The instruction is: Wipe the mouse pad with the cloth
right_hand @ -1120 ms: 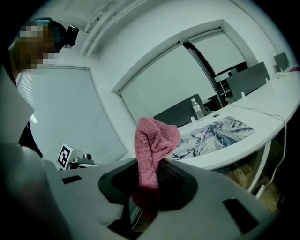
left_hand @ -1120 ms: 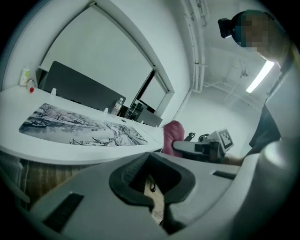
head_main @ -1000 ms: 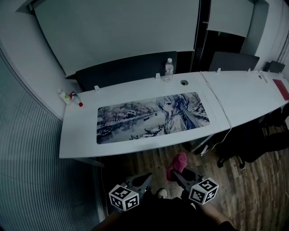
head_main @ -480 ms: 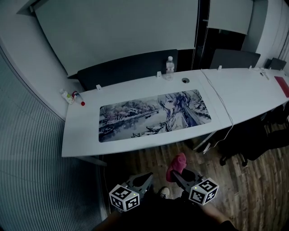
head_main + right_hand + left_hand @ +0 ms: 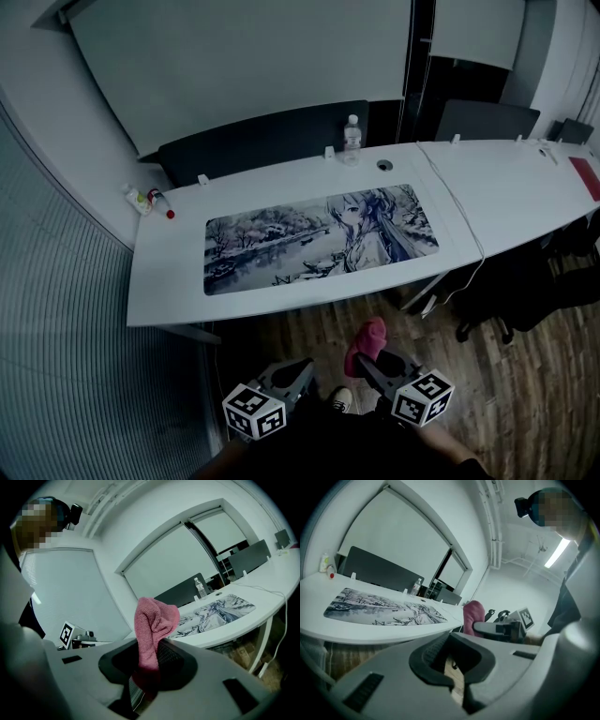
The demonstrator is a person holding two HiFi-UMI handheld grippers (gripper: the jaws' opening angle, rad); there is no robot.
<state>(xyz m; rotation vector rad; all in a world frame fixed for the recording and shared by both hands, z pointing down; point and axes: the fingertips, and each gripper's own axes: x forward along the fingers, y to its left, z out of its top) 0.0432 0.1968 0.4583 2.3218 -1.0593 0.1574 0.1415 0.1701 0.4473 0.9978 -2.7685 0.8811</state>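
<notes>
Pink cloth (image 5: 152, 632), one piece, clamped between the jaws of the right gripper (image 5: 147, 667); its bunched upper end stands up clear of the jaws. We log it low in the head view, over the wooden floor (image 5: 309, 333) and short of the desk's near edge, well apart from the mouse pad.

Left gripper (image 5: 452, 663), just beside the right: jaws drawn together, only a sliver of floor showing between them, nothing held.

Mouse pad (image 5: 322, 237), long, printed with a grey illustrated scene, lying flat along the middle of the white desk (image 5: 169, 277).

We also note a clear water bottle (image 5: 352, 139) upright at the desk's far edge, small bottles (image 5: 142, 200) at its far left corner, and a white cable (image 5: 459, 220) trailing over the right.
</notes>
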